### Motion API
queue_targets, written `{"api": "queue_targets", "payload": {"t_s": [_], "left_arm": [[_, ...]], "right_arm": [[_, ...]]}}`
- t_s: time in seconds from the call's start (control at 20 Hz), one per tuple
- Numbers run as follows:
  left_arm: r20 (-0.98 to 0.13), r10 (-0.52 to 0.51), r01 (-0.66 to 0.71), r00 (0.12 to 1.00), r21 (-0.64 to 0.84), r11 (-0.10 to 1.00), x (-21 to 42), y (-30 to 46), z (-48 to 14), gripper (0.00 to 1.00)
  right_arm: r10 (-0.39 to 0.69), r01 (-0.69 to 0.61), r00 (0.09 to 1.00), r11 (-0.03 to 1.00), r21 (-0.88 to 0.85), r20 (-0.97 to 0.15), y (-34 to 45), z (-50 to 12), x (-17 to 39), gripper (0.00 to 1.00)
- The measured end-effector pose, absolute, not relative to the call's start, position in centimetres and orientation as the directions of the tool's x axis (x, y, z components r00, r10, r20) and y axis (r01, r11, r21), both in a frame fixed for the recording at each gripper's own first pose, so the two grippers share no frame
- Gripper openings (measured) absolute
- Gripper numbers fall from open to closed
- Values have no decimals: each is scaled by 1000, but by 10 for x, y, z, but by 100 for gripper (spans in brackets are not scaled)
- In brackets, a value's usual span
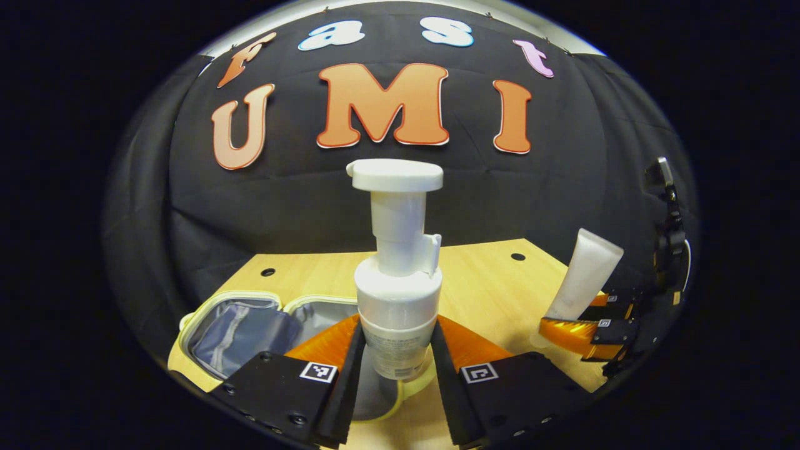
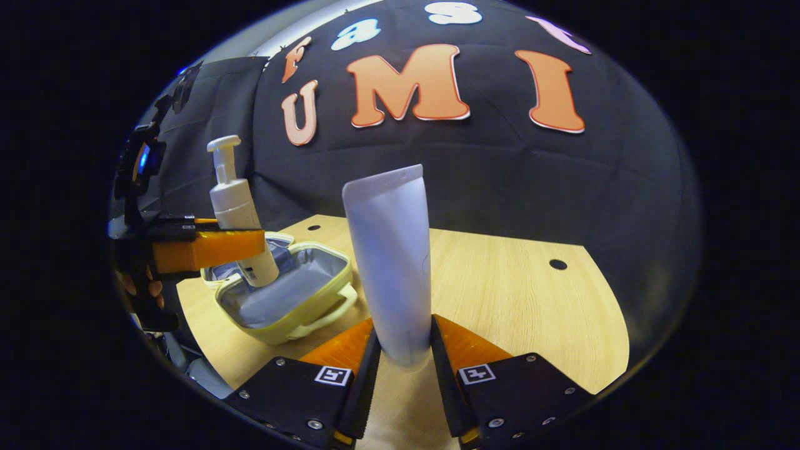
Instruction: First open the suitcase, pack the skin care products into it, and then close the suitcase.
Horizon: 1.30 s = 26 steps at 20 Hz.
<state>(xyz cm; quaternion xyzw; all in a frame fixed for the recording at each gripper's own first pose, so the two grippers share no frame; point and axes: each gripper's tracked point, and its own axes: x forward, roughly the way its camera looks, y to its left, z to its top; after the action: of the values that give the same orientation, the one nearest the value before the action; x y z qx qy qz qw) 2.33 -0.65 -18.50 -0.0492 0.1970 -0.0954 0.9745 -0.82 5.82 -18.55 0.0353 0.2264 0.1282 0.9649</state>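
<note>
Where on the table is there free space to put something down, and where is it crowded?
The wooden table is bare to the right of the white tube, out to its far and right edges. The crowded part is the left side, where the open case lies and the left gripper holds the pump bottle above it.

Your light wooden table (image 2: 512, 300), with small dark holes in its top, carries the open pale-yellow suitcase (image 2: 284, 300), grey-lined, lying flat toward its left end.
</note>
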Motion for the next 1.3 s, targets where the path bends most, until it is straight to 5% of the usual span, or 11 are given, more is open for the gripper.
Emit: {"api": "queue_targets", "payload": {"t_s": [0.7, 1.3], "left_arm": [[-412, -204, 148, 888, -165, 975, 3, 114, -164, 57], [-640, -401, 289, 655, -277, 916, 31, 111, -283, 56]], "right_arm": [[336, -315, 863, 942, 119, -376, 141, -102, -22, 48], [257, -192, 851, 964, 184, -457, 191, -128, -8, 48]]}}
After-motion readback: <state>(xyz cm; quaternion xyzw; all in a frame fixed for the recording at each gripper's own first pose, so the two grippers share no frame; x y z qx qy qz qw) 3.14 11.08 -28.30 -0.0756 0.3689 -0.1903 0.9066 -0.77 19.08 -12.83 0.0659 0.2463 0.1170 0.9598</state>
